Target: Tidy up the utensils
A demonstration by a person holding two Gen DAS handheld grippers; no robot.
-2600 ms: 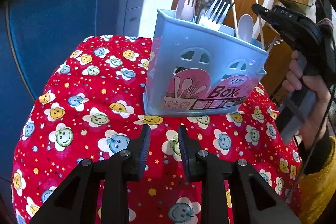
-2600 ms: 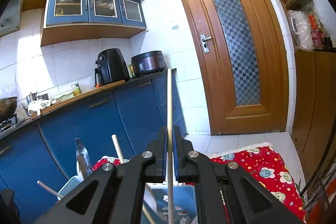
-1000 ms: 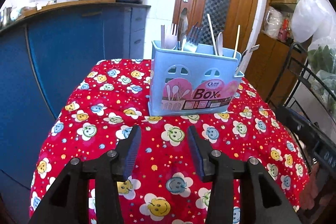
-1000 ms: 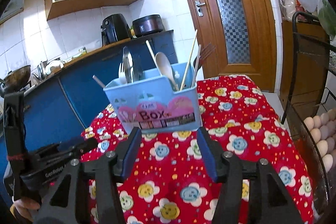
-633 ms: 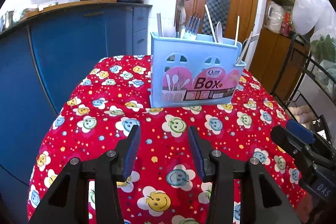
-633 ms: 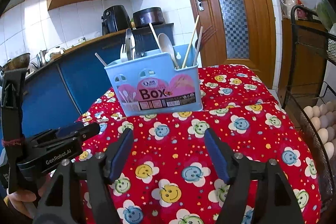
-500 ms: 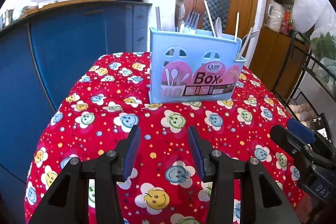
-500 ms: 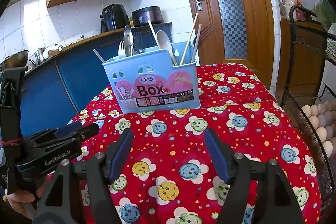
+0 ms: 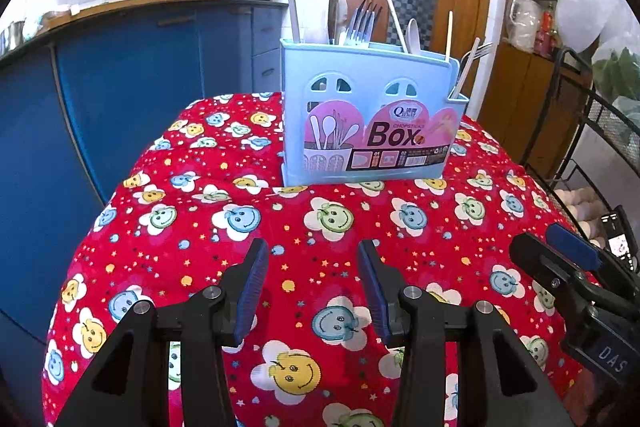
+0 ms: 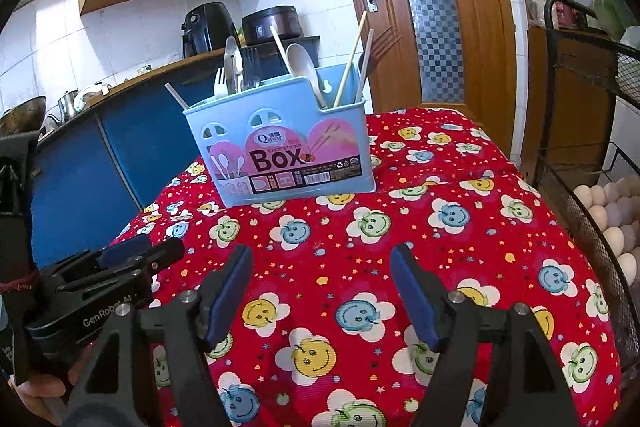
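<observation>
A light blue plastic utensil box (image 9: 372, 119) with arched cut-out windows and a pink printed label reading "Box" stands upright in the upper middle of the left wrist view, on a tabletop covered with a red woven cloth (image 9: 200, 219) that is printed with smiling flower faces. From its open top rise metal forks (image 9: 364, 23), a long metal spoon (image 9: 335, 7), a white plastic spoon (image 9: 414, 37) and thin wooden chopsticks (image 9: 394, 19). In the right wrist view the same box (image 10: 288, 143) stands in the middle of the frame, and there two chopsticks lean to the right in its lower end compartment.

The left gripper (image 9: 312, 287) is at the bottom of its view, above the cloth and well apart from the box. Its jaws are apart, with nothing between the ribbed blue pads (image 9: 250, 291). The right gripper (image 10: 322, 293) hangs also over the cloth, its jaws spread wider and holding nothing. Its black body shows at the lower right edge of the left wrist view.

Behind the tabletop are glossy blue cabinets (image 9: 132, 87) and a brown wooden door (image 10: 432, 7) with checkered glass. A black wire basket of pale eggs (image 10: 612, 211) is at the right edge.
</observation>
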